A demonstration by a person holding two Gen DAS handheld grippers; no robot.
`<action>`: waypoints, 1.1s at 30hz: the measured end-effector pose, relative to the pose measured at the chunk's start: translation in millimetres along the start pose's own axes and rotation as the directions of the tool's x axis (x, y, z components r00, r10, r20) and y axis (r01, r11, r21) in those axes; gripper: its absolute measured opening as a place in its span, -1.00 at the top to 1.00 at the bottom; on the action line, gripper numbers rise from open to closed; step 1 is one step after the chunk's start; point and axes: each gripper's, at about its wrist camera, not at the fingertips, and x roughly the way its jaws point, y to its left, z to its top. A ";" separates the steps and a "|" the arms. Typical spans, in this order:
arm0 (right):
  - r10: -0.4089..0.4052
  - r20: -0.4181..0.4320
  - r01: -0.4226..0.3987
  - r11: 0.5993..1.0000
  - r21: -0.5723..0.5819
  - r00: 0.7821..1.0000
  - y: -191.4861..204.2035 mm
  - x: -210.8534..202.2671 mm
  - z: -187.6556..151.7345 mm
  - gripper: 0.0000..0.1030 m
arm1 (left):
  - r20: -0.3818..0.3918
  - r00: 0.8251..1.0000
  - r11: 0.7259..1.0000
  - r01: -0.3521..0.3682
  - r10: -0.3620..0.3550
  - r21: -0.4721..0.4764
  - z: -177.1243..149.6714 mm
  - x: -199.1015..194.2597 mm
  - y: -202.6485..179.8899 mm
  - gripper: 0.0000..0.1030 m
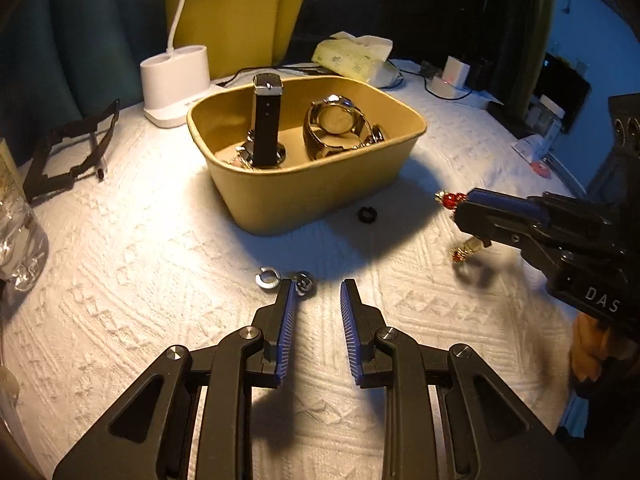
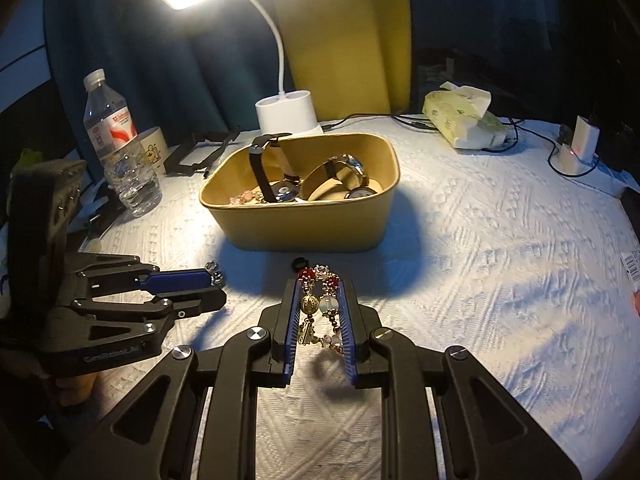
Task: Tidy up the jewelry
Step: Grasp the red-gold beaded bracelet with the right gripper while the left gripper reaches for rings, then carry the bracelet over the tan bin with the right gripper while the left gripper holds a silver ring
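A tan paper box [image 1: 320, 184] [image 2: 300, 228] sits mid-table and holds several watches [image 1: 336, 124] [image 2: 344, 176] and a pink beaded piece [image 2: 244, 197]. My right gripper [image 2: 320, 282] [image 1: 460, 210] is shut on a gold bracelet with red beads [image 2: 318, 300] [image 1: 451, 199], held just above the cloth in front of the box. Part of the bracelet dangles below the fingers. My left gripper [image 1: 318, 286] [image 2: 218, 290] is open and holds nothing. Its left fingertip is beside two silver rings [image 1: 267, 278] [image 2: 218, 278] on the cloth. A small black ring [image 1: 366, 215] [image 2: 300, 263] lies by the box's front wall.
White textured cloth covers the table. A lit white desk lamp [image 1: 176, 80] [image 2: 286, 114] stands behind the box. A water bottle [image 2: 120, 148], a mug [image 2: 154, 152] and a black frame [image 1: 68, 152] are at the left. A tissue pack [image 2: 460, 120], cables and a charger [image 2: 580, 144] are back right.
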 end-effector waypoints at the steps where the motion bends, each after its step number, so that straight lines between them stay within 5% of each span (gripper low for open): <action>1: 0.001 0.002 -0.001 1.000 0.001 1.000 -1.6 -0.4 -0.5 0.64 | -0.001 1.000 1.000 -0.011 0.011 0.002 0.9 1.1 -0.6 0.51; 6: 0.009 0.012 -0.009 1.000 0.011 1.000 -7.0 -1.1 1.3 0.64 | -0.001 0.999 0.999 -0.036 0.036 0.020 4.5 5.5 -3.0 0.51; 9: 0.011 0.017 -0.011 1.000 0.015 1.000 -8.9 -1.9 1.5 0.63 | 0.000 0.998 0.998 -0.055 0.055 0.031 7.2 8.3 -4.7 0.71; 17: 0.012 0.038 -0.012 1.000 0.017 0.999 -9.2 -6.7 4.7 0.64 | 0.012 0.999 0.998 -0.041 0.040 0.046 7.8 6.3 -8.1 0.72; 33: 0.003 0.101 0.000 1.000 -0.021 0.995 -2.4 -22.2 26.4 0.64 | 0.175 0.984 0.999 -0.027 0.021 0.032 35.1 -38.3 -6.9 0.72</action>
